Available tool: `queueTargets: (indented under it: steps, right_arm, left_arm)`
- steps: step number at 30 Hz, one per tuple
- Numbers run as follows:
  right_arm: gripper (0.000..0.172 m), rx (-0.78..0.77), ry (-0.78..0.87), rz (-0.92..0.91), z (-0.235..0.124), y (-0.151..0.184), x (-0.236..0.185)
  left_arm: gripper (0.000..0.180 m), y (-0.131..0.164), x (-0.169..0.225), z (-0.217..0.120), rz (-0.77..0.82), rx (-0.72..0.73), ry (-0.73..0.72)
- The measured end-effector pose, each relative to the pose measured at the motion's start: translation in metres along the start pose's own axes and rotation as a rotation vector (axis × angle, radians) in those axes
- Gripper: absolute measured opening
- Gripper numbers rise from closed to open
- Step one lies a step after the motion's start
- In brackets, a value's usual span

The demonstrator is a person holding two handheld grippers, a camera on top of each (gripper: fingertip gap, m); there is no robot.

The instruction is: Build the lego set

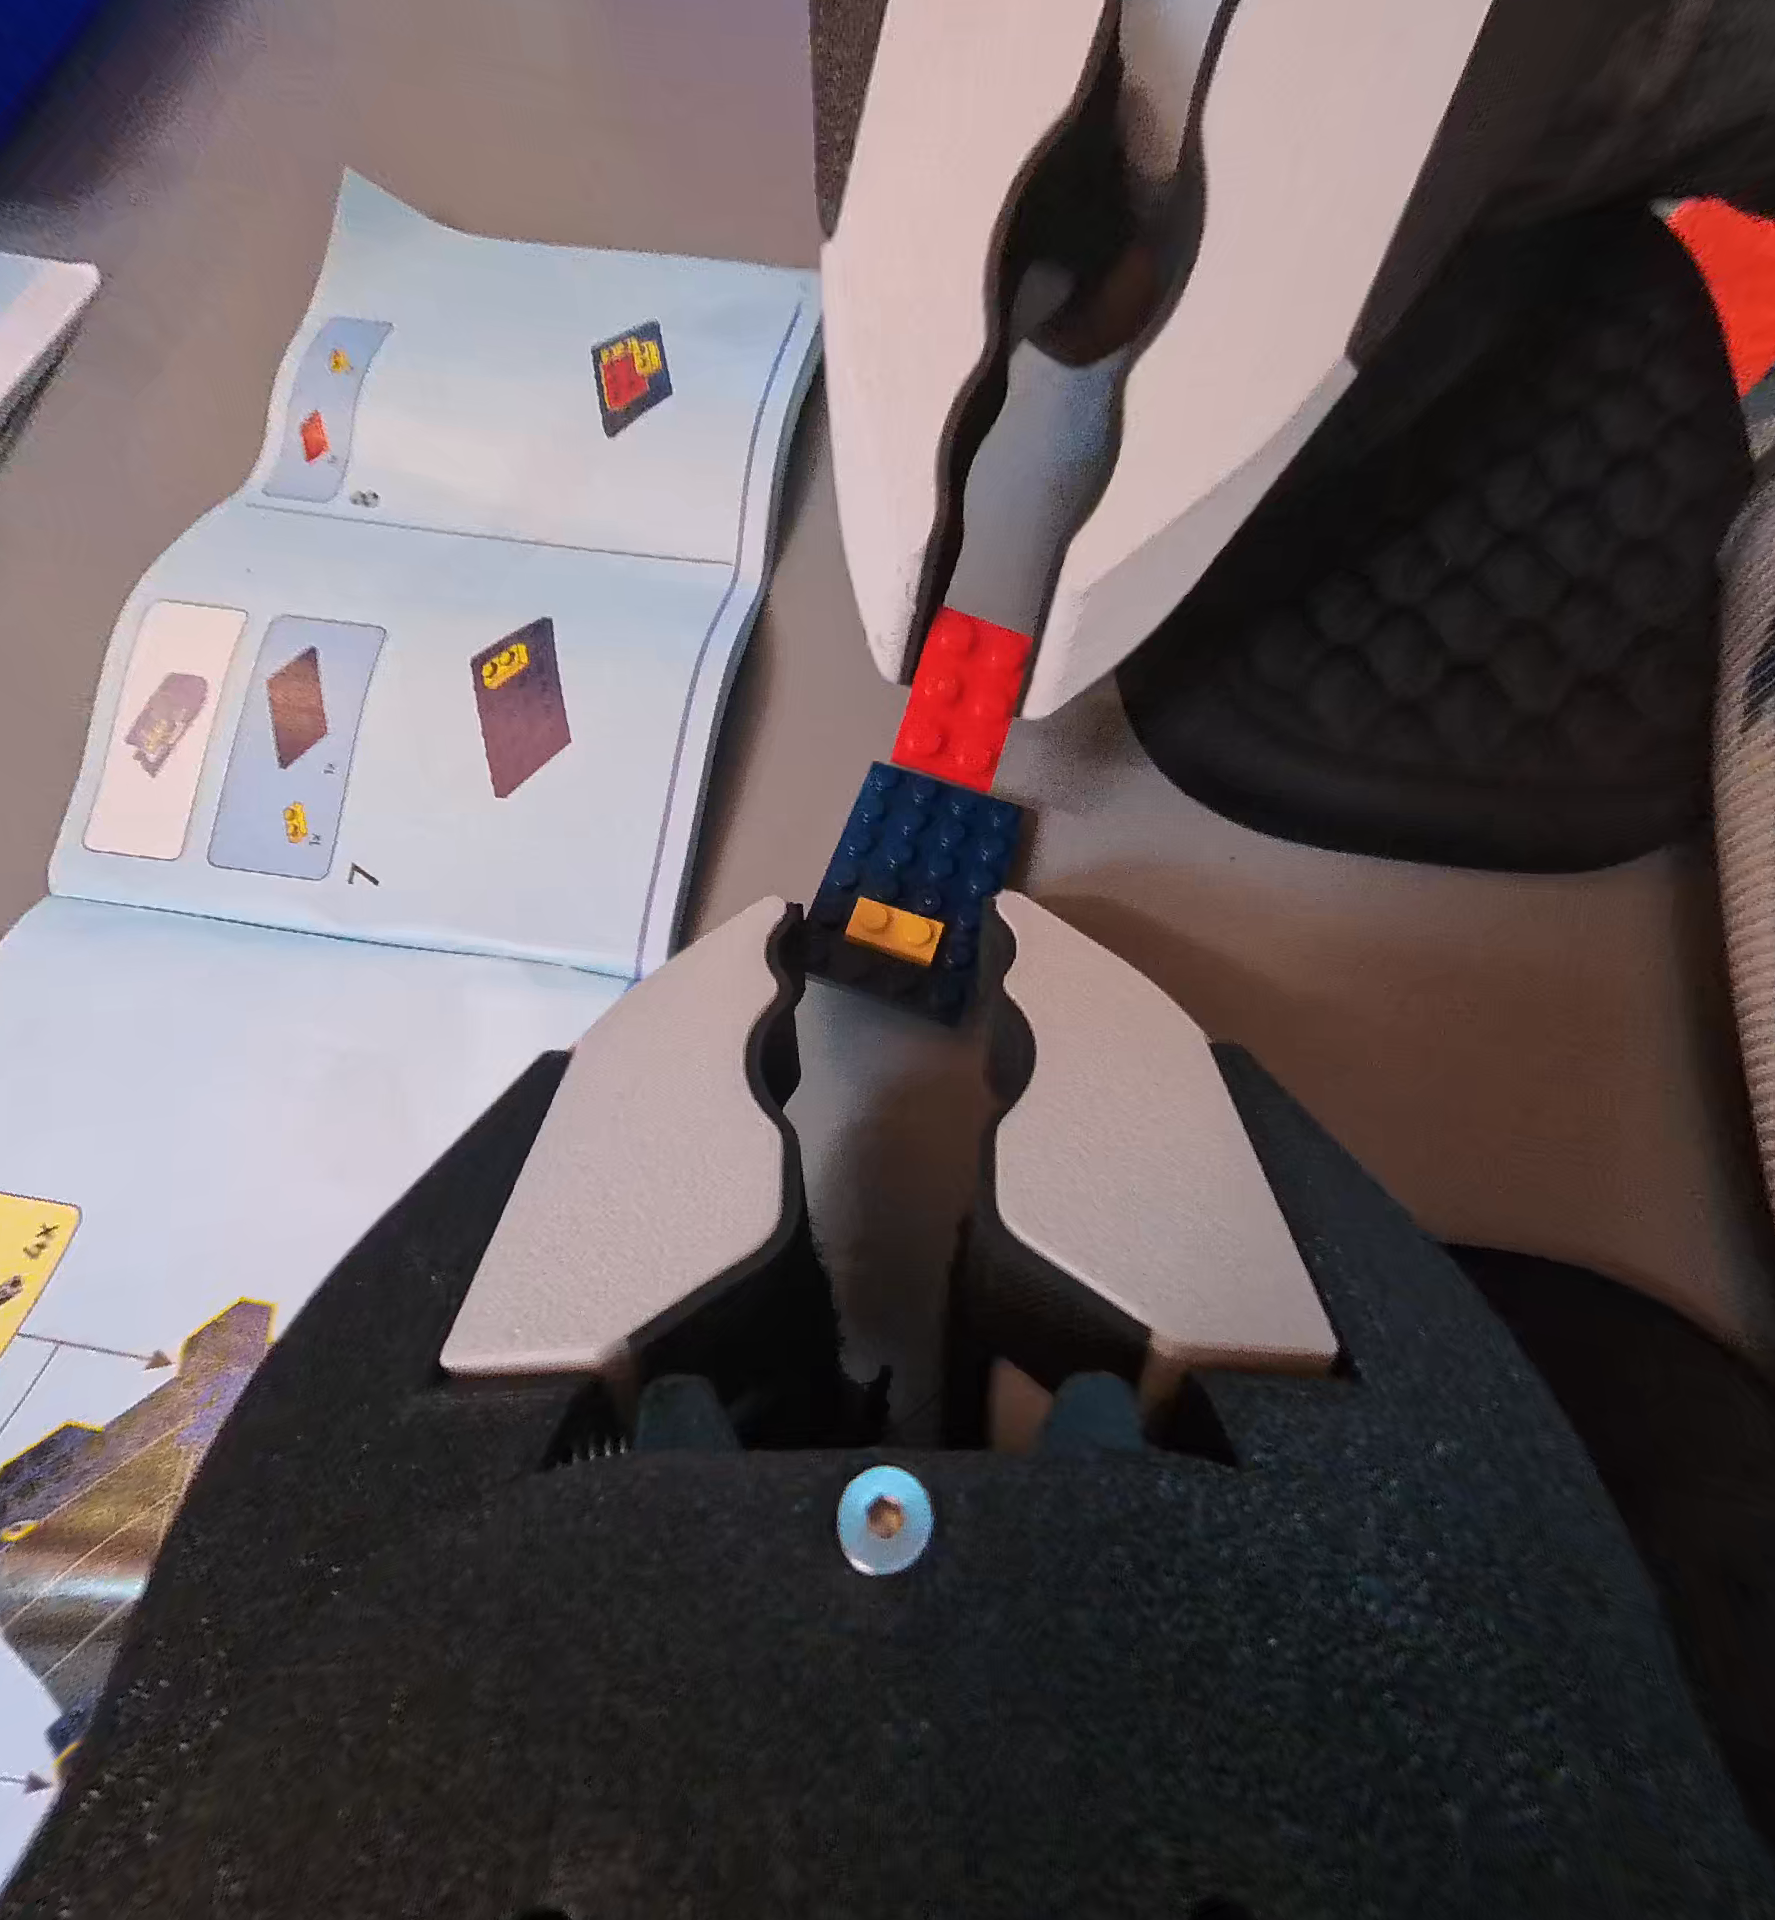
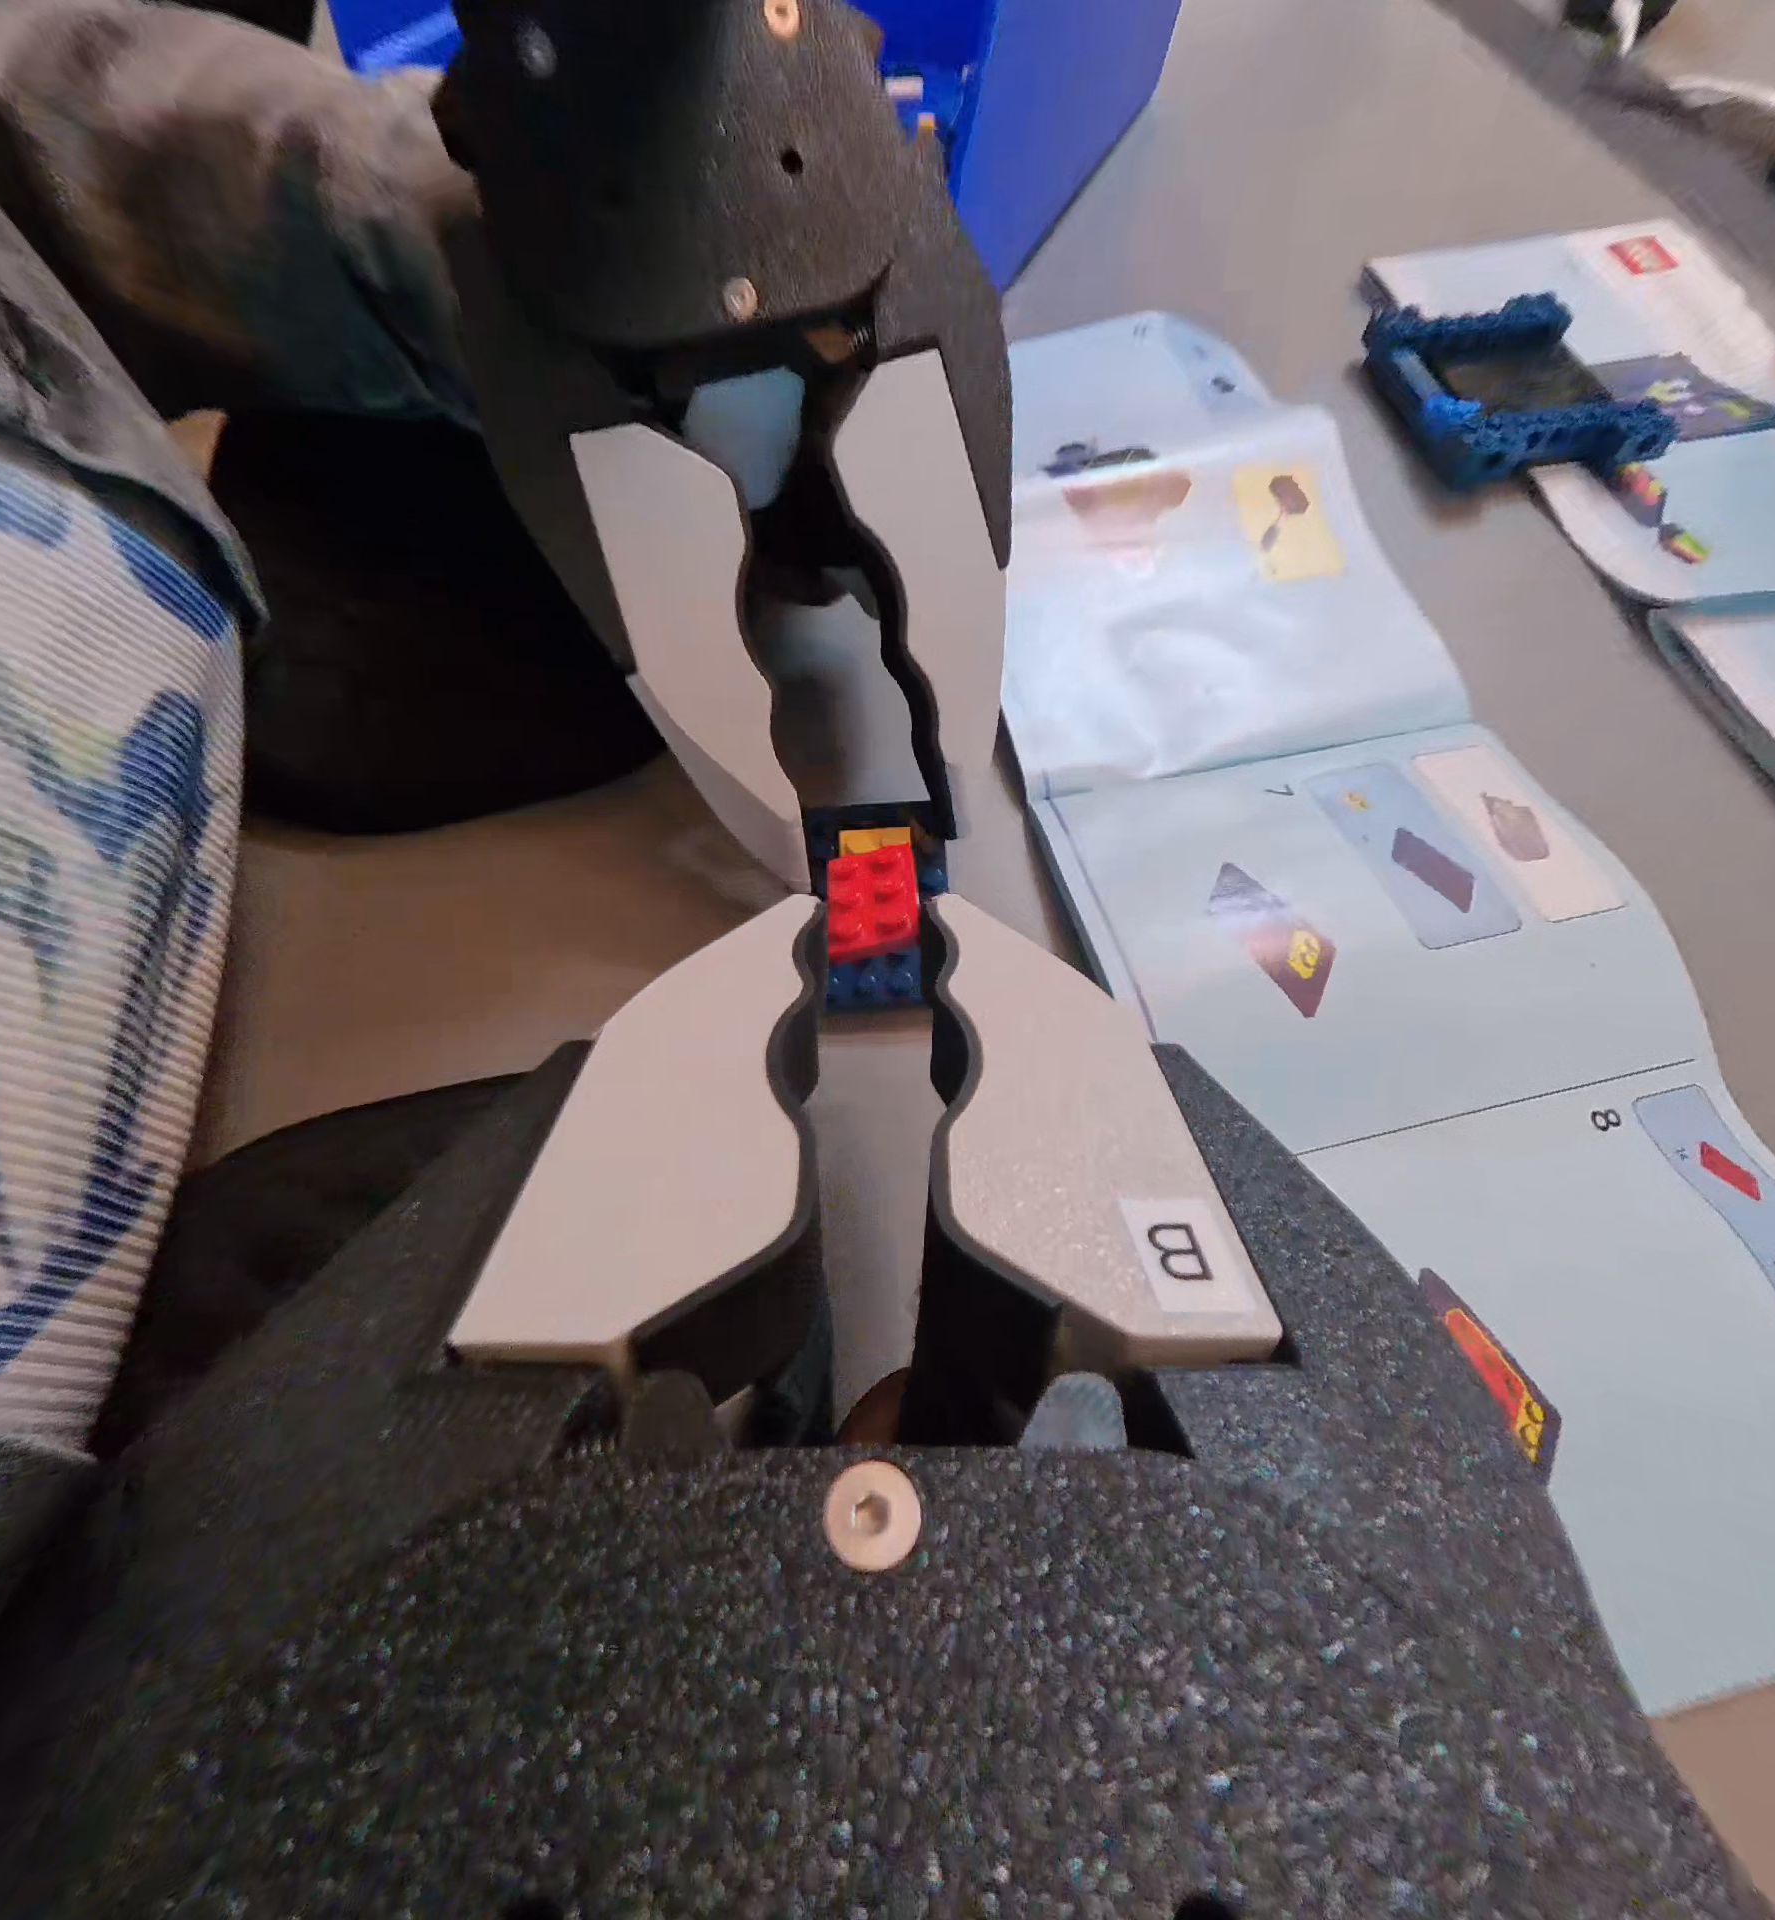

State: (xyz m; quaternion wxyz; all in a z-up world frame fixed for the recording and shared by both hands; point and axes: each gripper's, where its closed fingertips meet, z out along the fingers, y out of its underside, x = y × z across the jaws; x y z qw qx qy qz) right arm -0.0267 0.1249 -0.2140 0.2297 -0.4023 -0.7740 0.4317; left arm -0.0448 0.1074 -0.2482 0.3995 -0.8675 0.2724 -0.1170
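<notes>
The left gripper (image 1: pixel 898 935) was found clamped on the side edges of a dark blue studded plate (image 1: pixel 919 847), a small orange two-stud piece (image 1: pixel 893 932) seated on the plate between the pads. The right gripper (image 2: pixel 872 920) was closed narrowly on a glossy red studded plate (image 2: pixel 870 902), held above the blue plate's far end. An open, light blue instruction booklet (image 1: pixel 509 644), its pages wavy, lay just beside on the matte grey table (image 1: pixel 1330 987).
</notes>
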Motion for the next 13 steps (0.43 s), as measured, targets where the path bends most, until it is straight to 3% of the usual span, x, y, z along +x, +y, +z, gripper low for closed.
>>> queueTargets:
  steps: [5, 13]
  right_arm:
    - [0.017, -0.096, -0.009, -0.031, 0.012, 0.014, -0.004]
    - [0.017, -0.106, -0.016, -0.014, 0.017, 0.017, -0.006]
  left_arm:
    - [0.032, 0.005, 0.002, 0.003, -0.014, -0.024, 0.017]
    - [0.04, 0.008, 0.008, 0.003, 0.008, -0.043, 0.056]
